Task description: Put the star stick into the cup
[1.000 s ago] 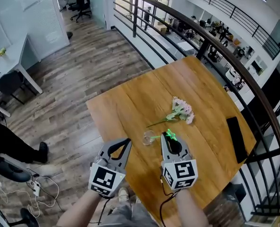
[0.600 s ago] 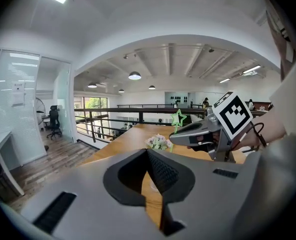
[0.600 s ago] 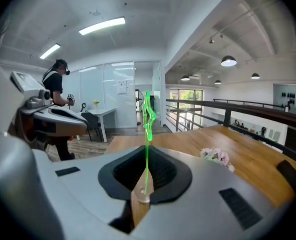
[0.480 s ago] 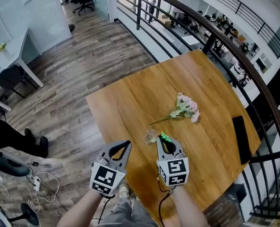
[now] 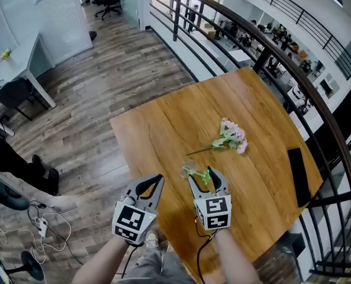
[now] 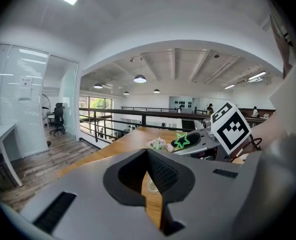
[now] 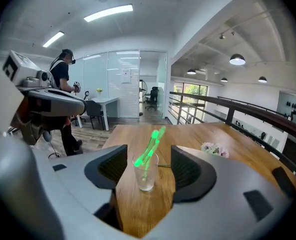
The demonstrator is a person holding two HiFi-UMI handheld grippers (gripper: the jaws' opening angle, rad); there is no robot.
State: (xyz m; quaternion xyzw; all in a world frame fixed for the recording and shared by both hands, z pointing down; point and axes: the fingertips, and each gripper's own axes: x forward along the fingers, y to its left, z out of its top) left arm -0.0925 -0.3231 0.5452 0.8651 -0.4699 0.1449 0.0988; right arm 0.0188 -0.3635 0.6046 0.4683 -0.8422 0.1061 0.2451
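Note:
A small clear cup (image 7: 146, 171) stands on the wooden table (image 5: 264, 117) just in front of my right gripper (image 7: 148, 164). The green star stick (image 7: 151, 146) leans inside it, its top above the rim. The right jaws are opening; the cup sits between their tips and neither pad touches it or the stick. In the head view the cup (image 5: 189, 170) and star stick (image 5: 194, 173) lie by the right gripper (image 5: 206, 173). My left gripper (image 5: 151, 179) hangs at the table's near-left edge, shut and empty. From the left gripper view the green star (image 6: 181, 140) shows against the right gripper (image 6: 200, 143).
A sprig of pink flowers (image 5: 231, 136) lies on the table beyond the cup. A black flat object (image 5: 298, 176) rests near the right edge. A dark railing (image 5: 293, 76) curves behind the table. A person (image 7: 63, 84) stands on the floor at left.
The right jaws have gone from shut on the star stick to open. The stick now rests in the cup, and the right gripper has drawn back a little.

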